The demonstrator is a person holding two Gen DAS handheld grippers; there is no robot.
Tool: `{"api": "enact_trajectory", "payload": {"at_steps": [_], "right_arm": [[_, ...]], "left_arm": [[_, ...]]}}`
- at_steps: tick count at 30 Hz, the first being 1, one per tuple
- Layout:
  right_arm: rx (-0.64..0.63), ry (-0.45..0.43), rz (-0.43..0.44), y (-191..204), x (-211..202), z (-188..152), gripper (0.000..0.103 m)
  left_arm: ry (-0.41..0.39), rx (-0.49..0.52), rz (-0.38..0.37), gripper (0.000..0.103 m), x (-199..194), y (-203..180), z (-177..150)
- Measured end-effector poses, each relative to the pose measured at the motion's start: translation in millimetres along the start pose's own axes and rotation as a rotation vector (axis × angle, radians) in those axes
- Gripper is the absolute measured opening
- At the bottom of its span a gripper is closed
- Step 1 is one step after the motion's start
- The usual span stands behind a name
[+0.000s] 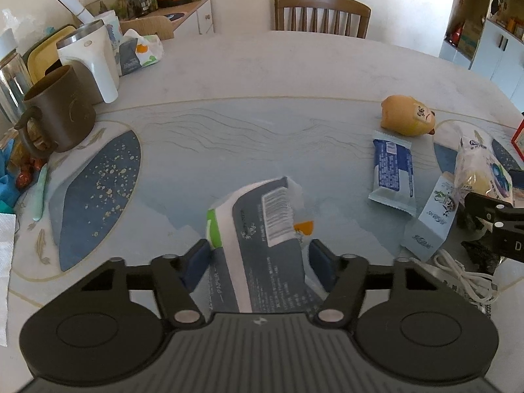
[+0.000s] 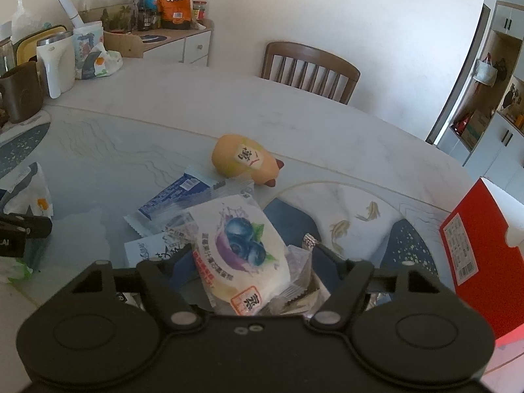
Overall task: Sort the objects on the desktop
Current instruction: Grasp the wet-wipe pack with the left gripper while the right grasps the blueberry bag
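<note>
A: Which step is in hand?

B: Two pickups at once, it is judged. A tissue pack (image 1: 262, 242) is bracketed by the left claw (image 1: 260, 258), half closed, its pads at the pack's sides on the near middle of the tabletop (image 1: 294, 75). Whether the pack is gripped cannot be told

A: And the right claw (image 2: 252, 262)?

B: A blueberry bun packet (image 2: 242, 249) is bracketed likewise, atop the snack pile at the near right; a firm grip cannot be confirmed

A: What is called for next?

B: Closure until the wrappers are pinched, then a lift clear of the blue wafer bar (image 2: 173, 196) and the yellow toy (image 2: 245, 160)
</note>
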State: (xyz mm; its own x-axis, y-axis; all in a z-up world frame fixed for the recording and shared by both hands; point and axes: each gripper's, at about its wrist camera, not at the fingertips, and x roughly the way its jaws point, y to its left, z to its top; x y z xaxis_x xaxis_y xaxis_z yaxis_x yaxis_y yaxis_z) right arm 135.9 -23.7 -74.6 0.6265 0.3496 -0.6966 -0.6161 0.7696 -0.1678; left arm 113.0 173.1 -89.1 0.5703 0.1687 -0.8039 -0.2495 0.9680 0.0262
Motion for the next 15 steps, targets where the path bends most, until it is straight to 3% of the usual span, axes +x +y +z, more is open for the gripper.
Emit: {"api": "enact_trajectory", "payload": {"at_steps": [10, 15], "right_arm": [[0.0, -0.013, -0.004, 3, -9, 2, 0.062], [0.016, -0.021, -0.022, 4, -18, 0, 0.059]], "left_arm": [[-0.032, 0.021, -0.028, 0.023, -14, -2, 1], [-0.037, 0.035, -0.057, 0.019, -22, -3, 0]]}}
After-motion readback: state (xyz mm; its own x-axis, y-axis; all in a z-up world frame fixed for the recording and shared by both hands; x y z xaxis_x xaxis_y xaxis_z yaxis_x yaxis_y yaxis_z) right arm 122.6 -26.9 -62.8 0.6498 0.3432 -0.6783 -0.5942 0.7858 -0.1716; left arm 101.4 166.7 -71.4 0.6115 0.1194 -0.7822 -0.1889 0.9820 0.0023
